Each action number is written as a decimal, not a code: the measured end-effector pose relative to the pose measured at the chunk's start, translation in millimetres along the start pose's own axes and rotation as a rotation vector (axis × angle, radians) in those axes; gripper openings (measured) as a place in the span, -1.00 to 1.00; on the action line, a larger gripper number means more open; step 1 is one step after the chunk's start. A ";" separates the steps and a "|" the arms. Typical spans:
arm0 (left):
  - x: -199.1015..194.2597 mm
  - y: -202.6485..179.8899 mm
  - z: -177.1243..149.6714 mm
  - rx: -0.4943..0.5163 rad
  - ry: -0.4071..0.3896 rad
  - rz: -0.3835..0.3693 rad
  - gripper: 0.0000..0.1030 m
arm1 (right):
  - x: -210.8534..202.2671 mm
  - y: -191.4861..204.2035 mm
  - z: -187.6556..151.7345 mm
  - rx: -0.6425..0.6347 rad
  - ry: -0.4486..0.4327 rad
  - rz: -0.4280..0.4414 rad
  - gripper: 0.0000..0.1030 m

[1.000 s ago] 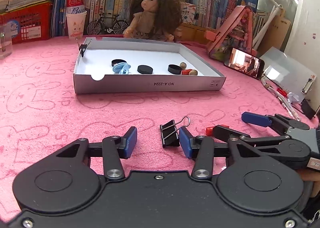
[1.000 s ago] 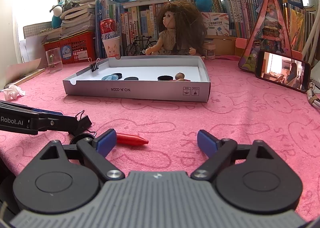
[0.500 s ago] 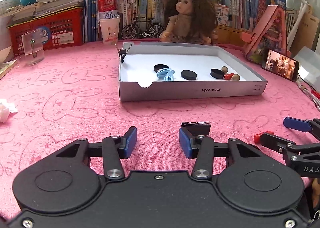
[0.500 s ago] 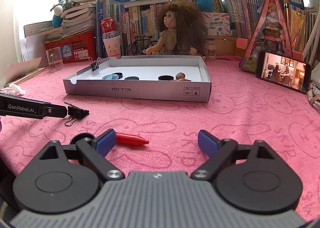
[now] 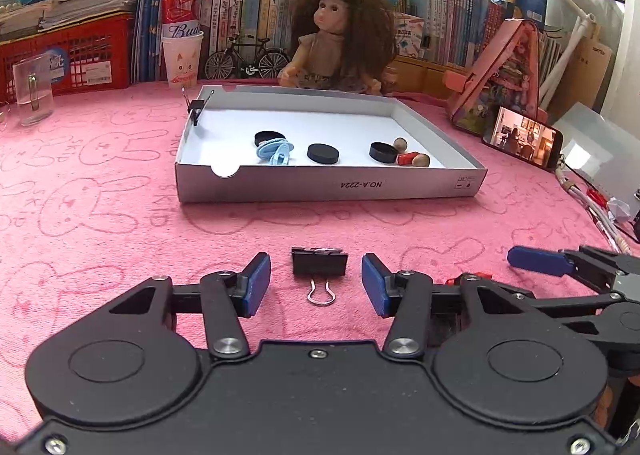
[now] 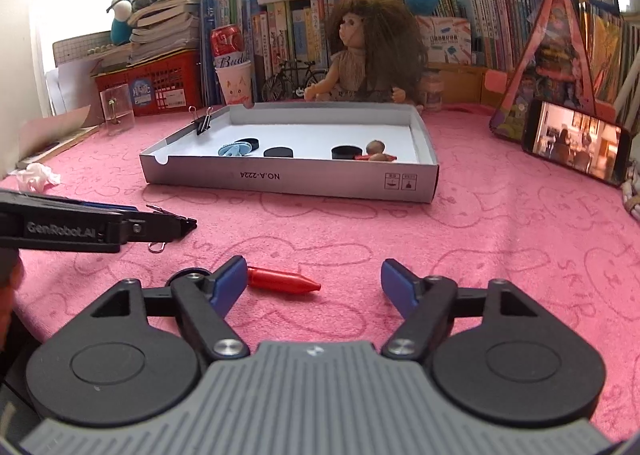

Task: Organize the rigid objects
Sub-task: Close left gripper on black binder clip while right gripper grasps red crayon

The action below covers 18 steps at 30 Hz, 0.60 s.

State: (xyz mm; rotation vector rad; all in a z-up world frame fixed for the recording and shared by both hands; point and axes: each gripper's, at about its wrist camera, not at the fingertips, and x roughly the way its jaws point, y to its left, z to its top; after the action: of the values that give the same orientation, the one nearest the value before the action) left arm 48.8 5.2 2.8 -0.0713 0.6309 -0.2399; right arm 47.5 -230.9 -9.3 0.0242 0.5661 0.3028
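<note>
Two grippers in play, both spread wide and holding nothing. Left gripper (image 5: 316, 289) sits low over the pink cloth (image 5: 100, 215) with a black binder clip (image 5: 319, 261) lying between its blue pads (image 5: 256, 285), apart from both, wire handle pointing back toward the camera. Clip is on the cloth near the front edge, well short of the white box (image 5: 328, 191), which sits mid-cloth toward the back edge. Box already holds black discs (image 5: 323, 153), a light blue clip piece (image 5: 274, 151), a red-and-wood peg (image 5: 412, 159), and a second binder clip (image 5: 195, 109) clamped on its left wall. Right gripper (image 6: 312, 287) hovers near the front edge too, a red crayon-like stick (image 6: 282, 281) lying on the cloth just beside its left pad, tip pointing into the gap; a dark round thing partly hidden behind that pad, cannot tell what. Step in hand, judged: lining up to grasp the loose binder clip for the box. Next move likely needs the left jaws closing squarely on the clip's black body, not the wire loop, then lift and carry over the box's front wall. Risk: clip is flat and low, so the pads may skid over it on the soft cloth. Red stick looks like the right side's next pick.
</note>
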 end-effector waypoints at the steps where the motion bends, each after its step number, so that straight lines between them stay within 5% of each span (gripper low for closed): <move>1: 2.4 -1.3 0.9 -0.004 -0.002 0.007 -0.05 | -0.2 0.0 2.1 0.011 0.014 -0.002 0.59; 8: 18.1 -10.9 1.4 0.027 -0.002 0.068 -0.09 | 1.5 9.0 11.7 0.051 0.103 -0.029 0.51; 12: 17.6 -12.2 -0.3 0.047 -0.013 0.077 -0.42 | 3.8 18.0 14.5 0.040 0.114 -0.050 0.48; 18: 15.0 -10.6 -1.7 0.049 -0.016 0.075 -0.42 | 8.4 24.5 12.9 0.044 0.118 -0.074 0.24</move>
State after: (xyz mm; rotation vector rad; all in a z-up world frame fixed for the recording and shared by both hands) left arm 57.3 -8.7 -5.7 -0.0022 0.6100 -0.1824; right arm 54.4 -204.3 -0.2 0.0280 0.6891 0.2207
